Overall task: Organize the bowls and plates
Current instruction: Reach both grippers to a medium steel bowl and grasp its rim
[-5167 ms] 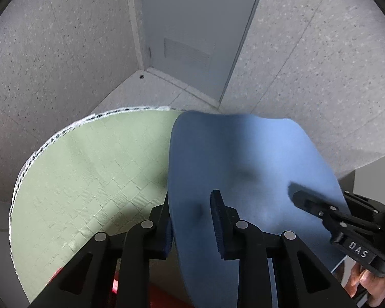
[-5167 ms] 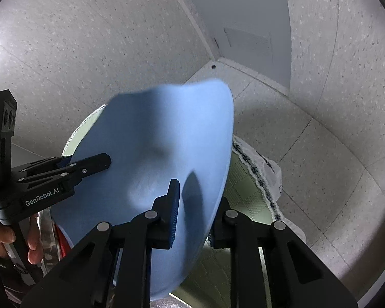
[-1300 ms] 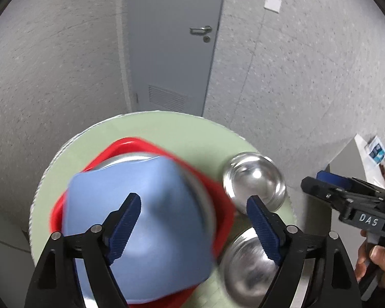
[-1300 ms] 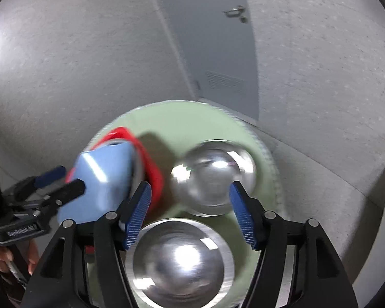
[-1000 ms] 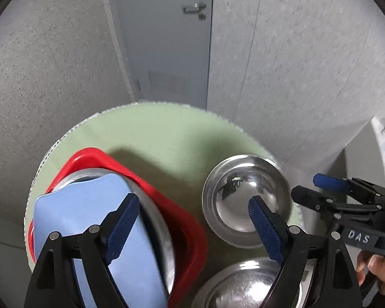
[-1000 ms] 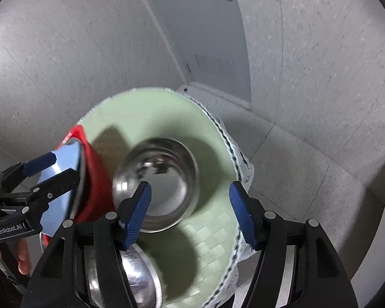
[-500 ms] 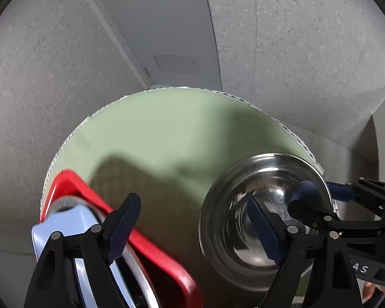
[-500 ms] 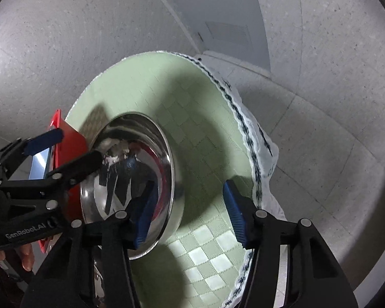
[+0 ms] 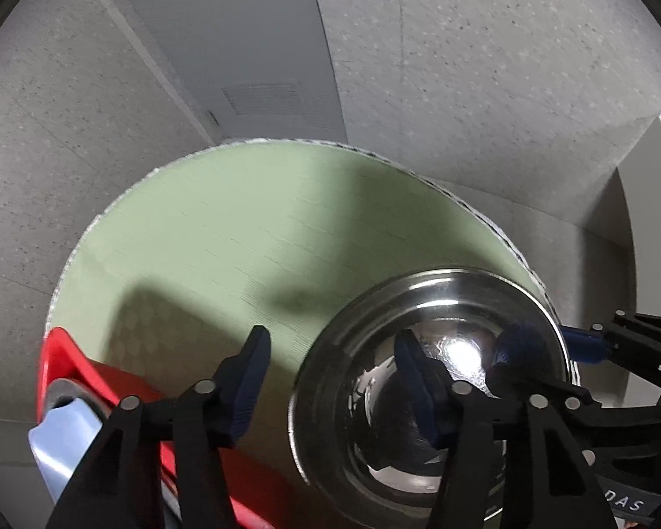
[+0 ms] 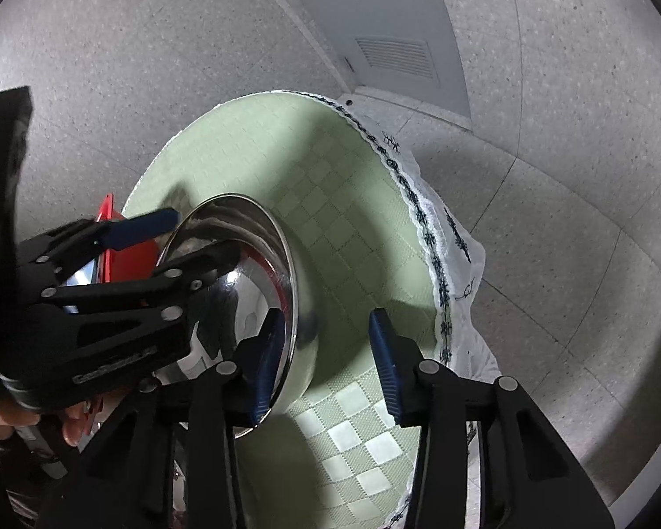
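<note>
A: A second ago both grippers hung over the table with jaws wide; now they have dropped to the steel bowl (image 9: 427, 396), one on each side of it

B: Where does the bowl sit?

A: On the green tablecloth (image 9: 242, 238), near the right edge of the round table, just beside the red tray (image 9: 110, 379) that holds a plate and the blue cloth (image 9: 57, 436)

B: And the jaws?

A: The left gripper (image 9: 330, 379) straddles the rim on the tray side, one finger inside, one outside, jaws closing, pads not yet pressing. The right gripper (image 10: 326, 352) does the same on the far rim: inner pad close against the rim, outer pad standing clear, jaws closing too

B: So the step?

A: Taking hold of this bowl with both hands, I'd judge. Next it needs both pinches seated on the thin rim, then a level lift; polished steel may slip, and an uneven pull would tip it
</note>
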The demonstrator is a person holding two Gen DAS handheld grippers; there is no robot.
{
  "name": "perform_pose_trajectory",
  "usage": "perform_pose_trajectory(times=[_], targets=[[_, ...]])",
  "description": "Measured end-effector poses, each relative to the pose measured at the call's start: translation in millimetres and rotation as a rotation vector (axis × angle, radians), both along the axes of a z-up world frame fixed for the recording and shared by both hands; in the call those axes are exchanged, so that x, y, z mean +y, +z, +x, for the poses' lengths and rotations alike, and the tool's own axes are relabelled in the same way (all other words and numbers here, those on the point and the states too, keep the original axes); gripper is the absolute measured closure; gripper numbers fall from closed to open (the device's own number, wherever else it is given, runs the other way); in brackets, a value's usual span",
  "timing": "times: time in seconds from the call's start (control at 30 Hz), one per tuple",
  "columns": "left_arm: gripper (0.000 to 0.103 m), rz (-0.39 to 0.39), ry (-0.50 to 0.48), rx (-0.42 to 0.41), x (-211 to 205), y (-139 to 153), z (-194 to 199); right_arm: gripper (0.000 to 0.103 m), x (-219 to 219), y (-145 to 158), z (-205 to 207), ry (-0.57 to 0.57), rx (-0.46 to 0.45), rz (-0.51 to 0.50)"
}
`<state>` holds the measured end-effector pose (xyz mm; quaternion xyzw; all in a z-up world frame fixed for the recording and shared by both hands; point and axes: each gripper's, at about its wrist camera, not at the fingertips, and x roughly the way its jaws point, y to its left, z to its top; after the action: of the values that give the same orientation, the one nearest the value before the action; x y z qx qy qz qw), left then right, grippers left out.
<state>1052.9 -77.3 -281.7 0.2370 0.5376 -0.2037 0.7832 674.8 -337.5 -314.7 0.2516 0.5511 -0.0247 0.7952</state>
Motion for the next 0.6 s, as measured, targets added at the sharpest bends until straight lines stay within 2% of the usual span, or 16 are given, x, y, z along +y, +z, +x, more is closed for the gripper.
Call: perform_pose_trajectory(times=[0.13, 0.3, 0.43, 0.6], targets=[[0.061, -0.001, -0.003, 0.025, 5.9, -4.7, 7.9, 0.07, 4.9, -0.9, -2.6, -0.001, -0.002, 0.016], [0.066, -0.037, -0.001, 0.067, 8.2, -7.4, 18.4, 0.079, 9.2, -1.3, -3.2, -0.007, -0.009, 0.024], [0.072, -0.066, 0.015, 0.069, 15.9, -6.5, 25.9, 0.079, 10.3, -0.6, -5.4, -0.025, -0.021, 0.024], [0.072, -0.107, 0.02, 0.065, 24.2, 1.8, 24.0, 0.082, 6.9, 9.1, -10.2, -0.052, -0.054, 0.013]])
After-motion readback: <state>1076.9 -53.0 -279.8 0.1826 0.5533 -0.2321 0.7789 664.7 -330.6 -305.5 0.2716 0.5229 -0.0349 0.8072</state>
